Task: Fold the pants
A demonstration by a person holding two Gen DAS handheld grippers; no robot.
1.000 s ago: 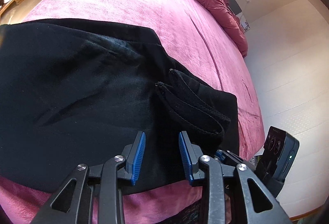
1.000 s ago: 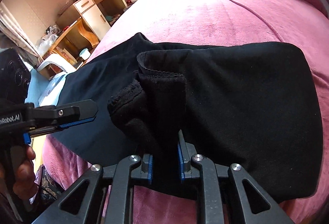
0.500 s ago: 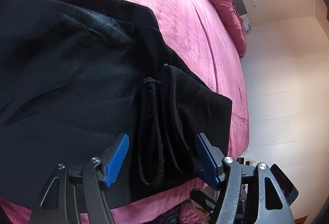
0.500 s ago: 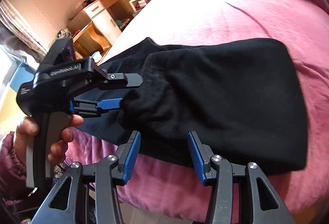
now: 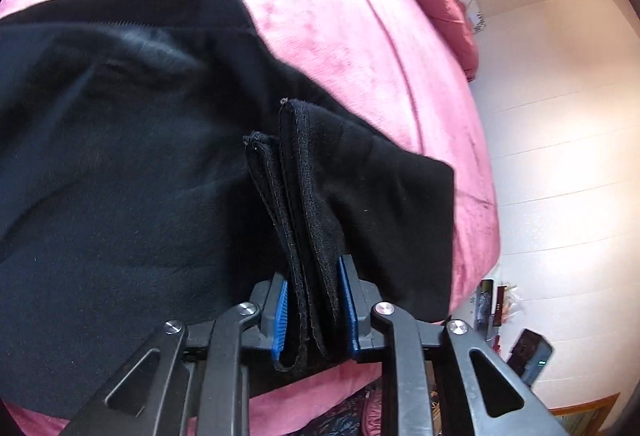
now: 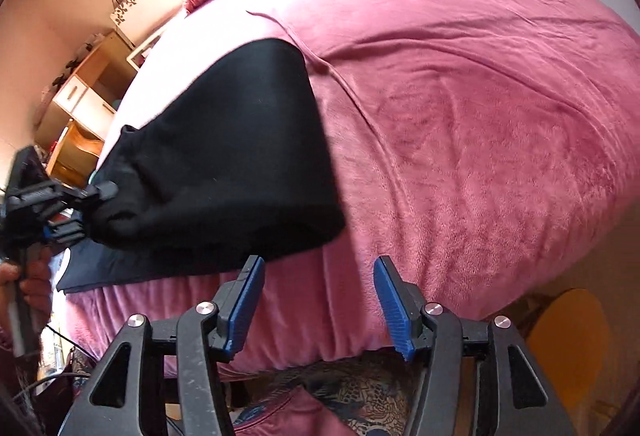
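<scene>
Left wrist view: left tongs [image 5: 311, 310] clenched on stacked hems of black pants [image 5: 120, 203], lying on pink bed [image 5: 340, 15]. Right wrist view: right tongs [image 6: 320, 300] released, over bed edge beside pants; fabric possibly lifted, blurred.

A: What did the right gripper [image 6: 320, 306] do?
B: Its blue fingers [image 6: 245, 306] were wide apart and held nothing, near the edge of the pink bed [image 6: 460, 107].
A: And the black pants [image 6: 232, 163]?
B: They lay folded on the left. The left gripper [image 6: 90, 205] touched their left end.
</scene>
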